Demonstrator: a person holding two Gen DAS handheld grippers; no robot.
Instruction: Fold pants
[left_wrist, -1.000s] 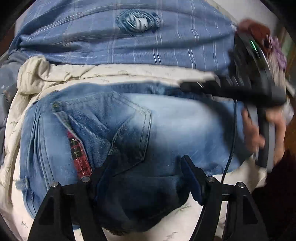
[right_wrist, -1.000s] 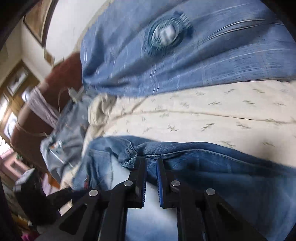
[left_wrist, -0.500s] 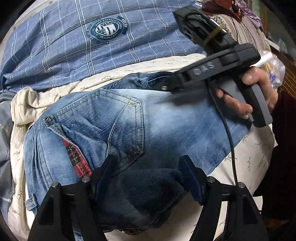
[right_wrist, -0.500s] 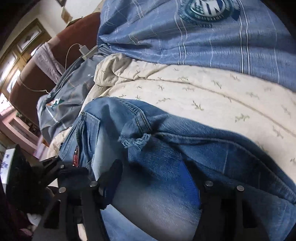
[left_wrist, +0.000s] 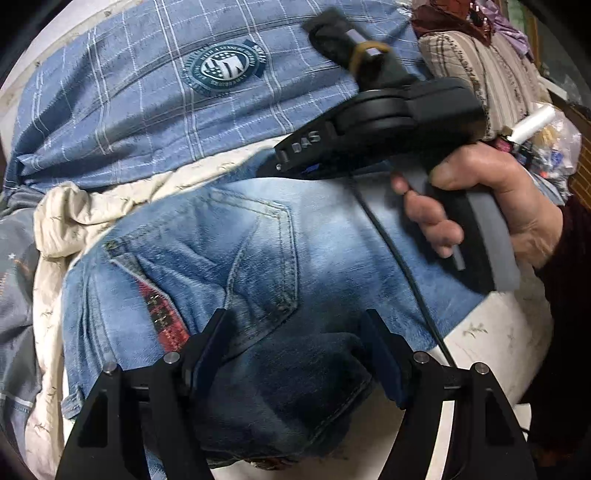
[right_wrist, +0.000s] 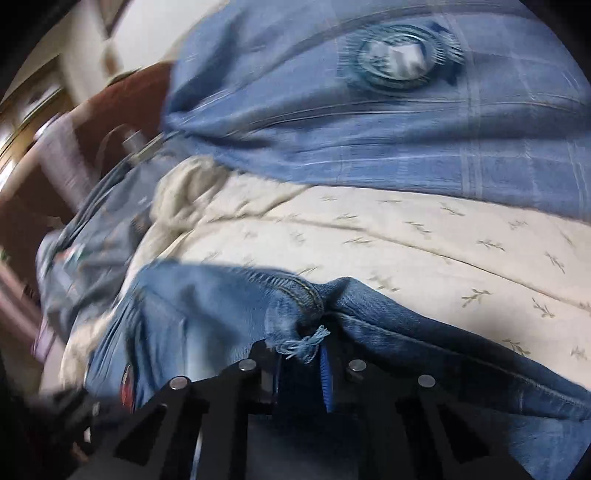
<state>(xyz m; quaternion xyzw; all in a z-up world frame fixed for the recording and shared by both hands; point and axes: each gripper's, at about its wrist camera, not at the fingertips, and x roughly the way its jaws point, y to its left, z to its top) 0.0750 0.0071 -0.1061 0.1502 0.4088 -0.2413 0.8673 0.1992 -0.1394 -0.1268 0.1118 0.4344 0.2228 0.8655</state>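
Faded blue jeans (left_wrist: 258, 251) lie folded on a cream sheet, a back pocket and a red tartan trim facing up. My left gripper (left_wrist: 295, 332) stands wide at their near edge, with a thick fold of dark denim filling the gap between its fingers. At the far edge, a hand (left_wrist: 480, 206) holds my right gripper (left_wrist: 280, 162). In the right wrist view the right gripper (right_wrist: 301, 354) is closing. The jeans' (right_wrist: 207, 314) frayed hem (right_wrist: 299, 343) is pinched between its narrow jaws.
A blue checked blanket (left_wrist: 147, 92) with a round badge lies behind the jeans. The cream leaf-print sheet (right_wrist: 406, 240) spreads between them. Grey clothes (left_wrist: 14, 258) are heaped at the left, and a striped cushion (left_wrist: 480, 74) is at the far right. The right gripper's cable (left_wrist: 406, 280) crosses the denim.
My right gripper opened wide over the jeans' far edge, then closed on the frayed hem as it moved in. The left gripper rolled slightly, still around the same dark fold.
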